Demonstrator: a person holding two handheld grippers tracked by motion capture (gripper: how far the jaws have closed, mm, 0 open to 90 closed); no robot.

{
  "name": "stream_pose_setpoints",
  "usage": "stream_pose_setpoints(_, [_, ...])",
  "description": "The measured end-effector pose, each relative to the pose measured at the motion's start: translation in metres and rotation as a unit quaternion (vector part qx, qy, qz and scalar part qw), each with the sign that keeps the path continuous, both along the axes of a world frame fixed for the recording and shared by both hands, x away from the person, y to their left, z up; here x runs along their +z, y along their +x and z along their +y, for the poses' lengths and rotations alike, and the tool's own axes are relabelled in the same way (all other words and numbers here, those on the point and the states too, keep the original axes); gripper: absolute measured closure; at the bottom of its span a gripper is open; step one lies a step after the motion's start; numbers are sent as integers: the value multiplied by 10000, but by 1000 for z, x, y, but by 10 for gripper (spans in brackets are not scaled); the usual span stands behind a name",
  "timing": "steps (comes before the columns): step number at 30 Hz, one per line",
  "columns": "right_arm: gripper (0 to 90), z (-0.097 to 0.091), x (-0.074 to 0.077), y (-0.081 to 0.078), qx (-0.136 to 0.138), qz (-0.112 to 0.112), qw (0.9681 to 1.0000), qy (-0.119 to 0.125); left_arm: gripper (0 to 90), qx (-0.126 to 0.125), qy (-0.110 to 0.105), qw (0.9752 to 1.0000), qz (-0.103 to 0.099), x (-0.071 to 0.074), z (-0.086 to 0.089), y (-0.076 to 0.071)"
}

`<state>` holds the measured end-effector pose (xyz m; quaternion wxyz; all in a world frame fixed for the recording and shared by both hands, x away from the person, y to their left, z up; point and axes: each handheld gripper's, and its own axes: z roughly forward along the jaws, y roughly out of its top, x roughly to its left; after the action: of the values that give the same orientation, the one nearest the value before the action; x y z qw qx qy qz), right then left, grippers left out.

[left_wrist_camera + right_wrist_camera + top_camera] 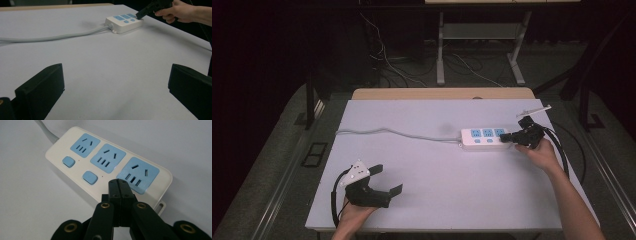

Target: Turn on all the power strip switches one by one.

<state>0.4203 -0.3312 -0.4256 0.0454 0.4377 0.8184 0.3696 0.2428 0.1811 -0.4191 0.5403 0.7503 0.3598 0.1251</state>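
Note:
A white power strip with three blue sockets lies at the right of the table, its grey cable trailing left. My right gripper is shut with nothing between its jaws. Its joined tips sit on the power strip beside the end socket, in line with two blue switches. They cover that spot, so I cannot tell whether they press it. My left gripper stands open at the near left, well away from the strip. Its jaws are wide apart over bare tabletop, with the strip and the right gripper far ahead.
The white tabletop has a wooden strip along its back edge. A thin pale stick-like object lies near the back right corner. Beyond the table stand metal legs, with loose cables on the dark floor.

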Motion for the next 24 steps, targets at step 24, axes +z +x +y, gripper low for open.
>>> stream_pose_setpoints(24, [900, -5, 9, -2, -16, -65, 10000, -36, 0, -16, -3, 10000, 11, 0, 0, 0])
